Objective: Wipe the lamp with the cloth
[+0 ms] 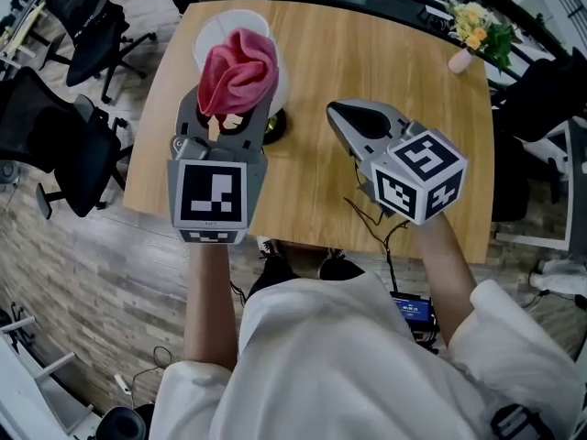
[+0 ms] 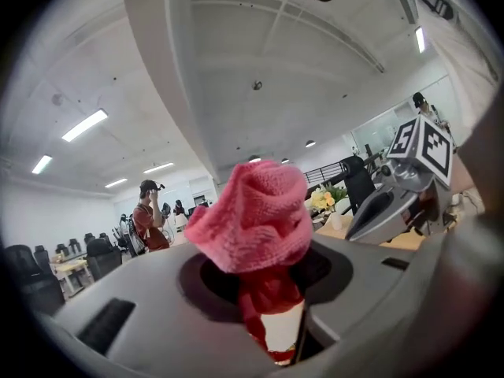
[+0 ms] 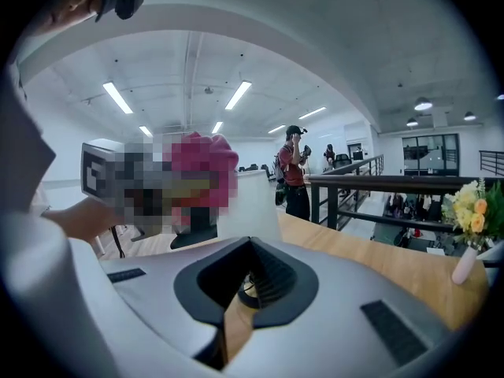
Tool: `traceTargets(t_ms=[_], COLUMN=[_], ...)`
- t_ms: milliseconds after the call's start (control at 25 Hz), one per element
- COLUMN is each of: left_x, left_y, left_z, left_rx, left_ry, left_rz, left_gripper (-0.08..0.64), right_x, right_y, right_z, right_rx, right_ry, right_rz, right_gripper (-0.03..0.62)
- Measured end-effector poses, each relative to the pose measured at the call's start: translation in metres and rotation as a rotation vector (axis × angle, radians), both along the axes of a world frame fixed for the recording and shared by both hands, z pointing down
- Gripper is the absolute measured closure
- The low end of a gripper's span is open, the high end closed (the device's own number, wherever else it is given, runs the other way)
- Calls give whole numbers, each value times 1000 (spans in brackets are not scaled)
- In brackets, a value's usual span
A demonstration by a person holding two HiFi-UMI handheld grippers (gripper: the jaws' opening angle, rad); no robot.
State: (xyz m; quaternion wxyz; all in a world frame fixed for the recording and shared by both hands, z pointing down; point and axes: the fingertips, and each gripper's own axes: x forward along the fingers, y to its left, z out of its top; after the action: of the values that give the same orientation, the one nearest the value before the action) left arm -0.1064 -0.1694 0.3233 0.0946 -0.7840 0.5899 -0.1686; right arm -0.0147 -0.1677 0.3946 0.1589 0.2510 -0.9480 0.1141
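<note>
No word or number is readable here. The white marker cube on the left [image 1: 212,195] and its twin on the right [image 1: 420,177] show only black square patterns. The small blue-lit screen [image 1: 415,311] is too tiny to read.

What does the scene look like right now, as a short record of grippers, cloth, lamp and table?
left gripper: shut on pink cloth, raised by the lamp
right gripper: shut, empty, right of the lamp
pink cloth: bunched, standing out of the jaws
lamp: white shade, upright on table; touch with cloth unclear
table: wooden, flower vase at far right corner
</note>
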Motion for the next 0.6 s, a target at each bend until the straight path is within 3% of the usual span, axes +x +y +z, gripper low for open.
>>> traceTargets(t_ms=[120, 280, 600], left_x=[4, 9, 12], left_y=[-7, -9, -7], left_z=[8, 14, 55], left_rx=[-44, -45, -157], left_ry=[-7, -37, -63], left_rz=[-28, -37, -80], left_gripper=[379, 379, 380], right_x=[5, 10, 10], right_y=[-1, -2, -6], right_z=[3, 7, 12], right_rx=[-6, -6, -6], right_ry=[1, 8, -17], right_rz=[3, 2, -32], right_gripper=[588, 588, 588])
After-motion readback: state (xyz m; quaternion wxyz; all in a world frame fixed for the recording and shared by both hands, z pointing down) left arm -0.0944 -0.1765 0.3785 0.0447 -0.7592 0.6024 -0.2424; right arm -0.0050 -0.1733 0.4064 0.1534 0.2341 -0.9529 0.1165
